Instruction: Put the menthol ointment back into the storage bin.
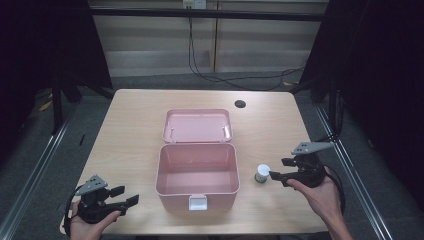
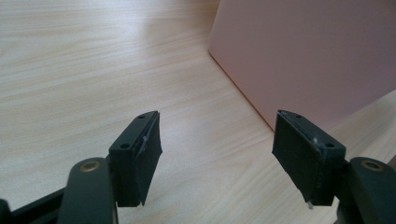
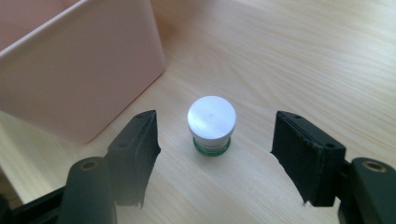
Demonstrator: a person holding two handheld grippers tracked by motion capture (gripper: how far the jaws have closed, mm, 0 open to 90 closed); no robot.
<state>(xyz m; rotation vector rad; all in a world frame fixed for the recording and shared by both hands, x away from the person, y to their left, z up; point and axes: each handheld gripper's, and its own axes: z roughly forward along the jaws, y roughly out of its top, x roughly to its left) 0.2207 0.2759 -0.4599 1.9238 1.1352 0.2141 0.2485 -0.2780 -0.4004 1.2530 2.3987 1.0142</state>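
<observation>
— Two grippers, one in each hand, at the bottom of the high view. What is the left gripper (image 1: pixel 126 196) doing?

— It sits in the lower left of the frame, near the front edge of the table (image 1: pixel 135 117), pointing right toward the pink box (image 1: pixel 196 169). Its jaws are spread apart with nothing between them. In the left gripper view the left gripper (image 2: pixel 217 144) has bare wood between its jaws, and the box's pink side wall (image 2: pixel 308 51) takes up the upper right of that frame.

— And the right gripper (image 1: pixel 280 168)?

— Right of centre in the high view, pointing left. Its jaws are released too, wide apart. A small jar (image 1: pixel 261 173) with a white lid stands upright on the table just beside its jaw tips, between the gripper and the box.

— Is the jar touched?

— No. In the right gripper view the jar (image 3: pixel 211 124) stands in the middle of the frame, just ahead of the right gripper (image 3: pixel 215 140) and in line with the gap between its jaws, clear of both pads. It has a white cap and a green base. A corner of the box (image 3: pixel 88 70) fills the upper left of that frame, near the jar but apart from it.

— How does the box stand?

— In the centre of the high view, open. Its lid (image 1: pixel 197 125) lies flat on the table behind it, toward the upper part of the frame. A white latch (image 1: pixel 197 202) hangs on its front wall. The inside looks bare pink.

— Anything else on the table?

— A dark round hole (image 1: pixel 240 104) near the far edge, upper right of the lid.
</observation>
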